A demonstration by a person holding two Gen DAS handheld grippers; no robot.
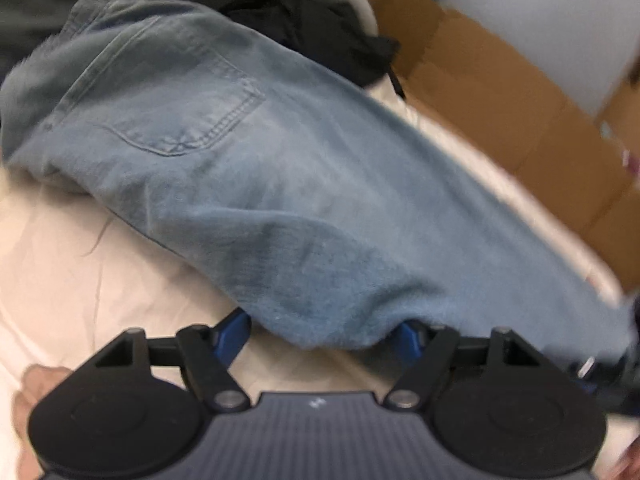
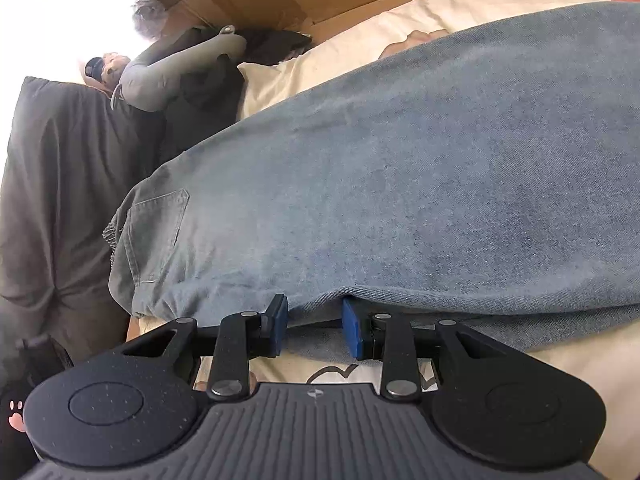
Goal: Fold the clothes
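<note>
Both views, near to far. Nearest, the left gripper (image 1: 324, 334) stands with its jaws spread wide on either side of a fold of the jeans (image 1: 248, 168); the denim drapes over the tips, so whether the pads press it cannot be told. The right gripper (image 2: 315, 330) has its jaws set narrow, with the near edge of the jeans lying across them and denim showing in the gap; an actual pinch is not clear. Both placements suit lifting the near edge of the garment to carry it over in a fold, judging from the task.

The jeans lie spread on the cream bed sheet (image 1: 80, 272), running diagonally, back pocket (image 1: 188, 116) uppermost.

Beyond them, flattened cardboard (image 1: 500, 92) borders the bed's far edge, and dark clothing (image 1: 320, 28) is heaped near the waistband.

The left view alone shows the pocket stitching closely, though blurred. The right view alone shows, sharply, a grey garment (image 2: 52, 200) beside the waistband, a grey padded item (image 2: 176, 72) and a bulge under the denim toward the far edge.
</note>
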